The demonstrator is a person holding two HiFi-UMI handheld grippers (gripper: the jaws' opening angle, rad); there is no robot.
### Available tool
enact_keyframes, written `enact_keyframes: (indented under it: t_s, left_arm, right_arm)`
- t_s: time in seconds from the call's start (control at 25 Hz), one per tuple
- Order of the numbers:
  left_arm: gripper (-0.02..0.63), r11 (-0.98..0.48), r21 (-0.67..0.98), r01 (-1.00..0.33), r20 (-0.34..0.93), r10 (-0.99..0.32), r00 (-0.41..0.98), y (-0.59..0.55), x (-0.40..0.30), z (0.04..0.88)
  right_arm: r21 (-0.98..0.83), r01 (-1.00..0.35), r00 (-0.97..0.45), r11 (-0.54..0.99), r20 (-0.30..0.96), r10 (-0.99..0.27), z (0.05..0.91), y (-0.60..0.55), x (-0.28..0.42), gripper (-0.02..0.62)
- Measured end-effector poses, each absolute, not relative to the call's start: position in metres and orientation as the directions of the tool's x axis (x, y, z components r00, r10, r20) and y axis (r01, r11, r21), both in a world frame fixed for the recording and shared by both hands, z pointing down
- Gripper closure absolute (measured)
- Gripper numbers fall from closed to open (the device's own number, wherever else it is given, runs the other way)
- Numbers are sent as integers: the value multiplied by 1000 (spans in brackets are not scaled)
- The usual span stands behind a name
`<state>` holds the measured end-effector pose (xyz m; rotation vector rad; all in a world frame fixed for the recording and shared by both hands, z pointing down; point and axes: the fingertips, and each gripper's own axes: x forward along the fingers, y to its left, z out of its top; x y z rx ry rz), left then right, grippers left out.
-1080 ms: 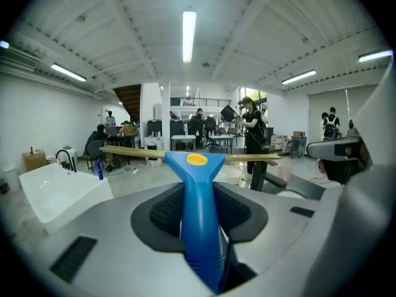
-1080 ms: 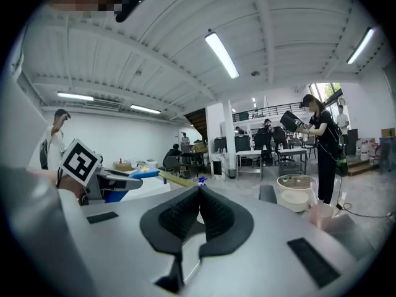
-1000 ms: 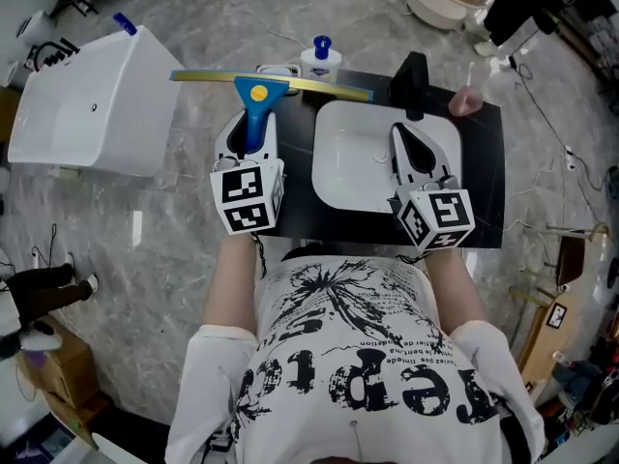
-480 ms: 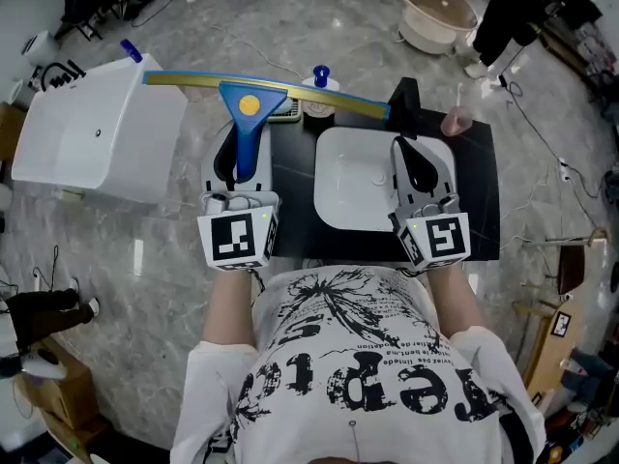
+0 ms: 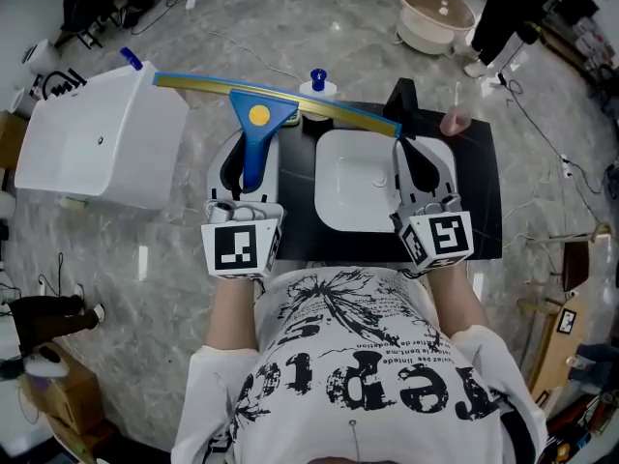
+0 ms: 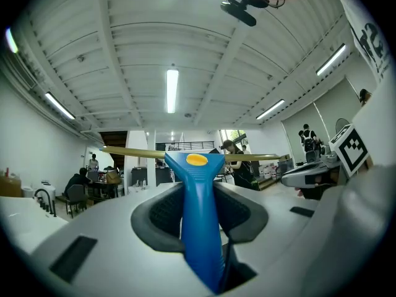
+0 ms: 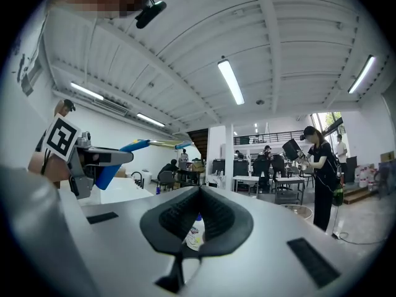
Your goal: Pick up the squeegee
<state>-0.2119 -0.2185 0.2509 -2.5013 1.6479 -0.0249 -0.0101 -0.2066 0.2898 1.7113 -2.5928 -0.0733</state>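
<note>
The squeegee [image 5: 257, 116] has come up off the table's left end since a second ago, and its long yellow-edged blade [image 5: 193, 82], which then lay nearly straight across the head view, now slants, with its left end over the corner of the white tub [image 5: 97, 143] and its right end over the far rim of the white basin [image 5: 353, 177]. The left gripper [image 5: 253, 148] has drawn back toward the person, so its marker cube [image 5: 240, 249] sits lower in the head view than before. The right gripper [image 5: 418, 153] has shifted only a little and is over the basin as before. The left gripper's jaws are clamped on the blue handle [image 6: 198, 228], one pad on each side, partway closed to the handle's width. The handle runs straight out between them to the wide blue head with its yellow dot, and the blade crosses beyond the fingertips. The right gripper's jaws are brought together at the tips and hold nothing. Through the oval gap between their pads, a small white bottle with a blue cap [image 7: 193, 234] shows beyond. That bottle stands at the far edge of the black table [image 5: 484, 191], just behind the blade in the head view. A pink cup [image 5: 455, 119] stands near the table's far right corner, well apart from the squeegee.
</note>
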Motion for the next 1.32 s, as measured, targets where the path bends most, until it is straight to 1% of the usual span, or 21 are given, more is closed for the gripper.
enact_keyframes:
  t_s: [0.12, 0.44, 0.76, 1.32]
  left_arm:
    - [468, -383, -104, -918, -83, -916, 392, -218, -210, 252]
    - [468, -395, -82, -915, -62, -914, 400, -223, -214, 263]
    - [467, -395, -83, -915, -48, -915, 400, -228, -217, 272]
    - [468, -379, -48, -924, -42, -924, 381, -241, -237, 280]
  right_arm:
    - [71, -914, -401, 400, 6, -916, 290, -206, -10, 583]
    - [90, -904, -417, 418, 31, -908, 299, -206, -16, 584]
    - [80, -916, -391, 394, 49, -919, 307, -210, -18, 583]
    - [85, -916, -386, 391, 68, -920, 317, -223, -38, 583]
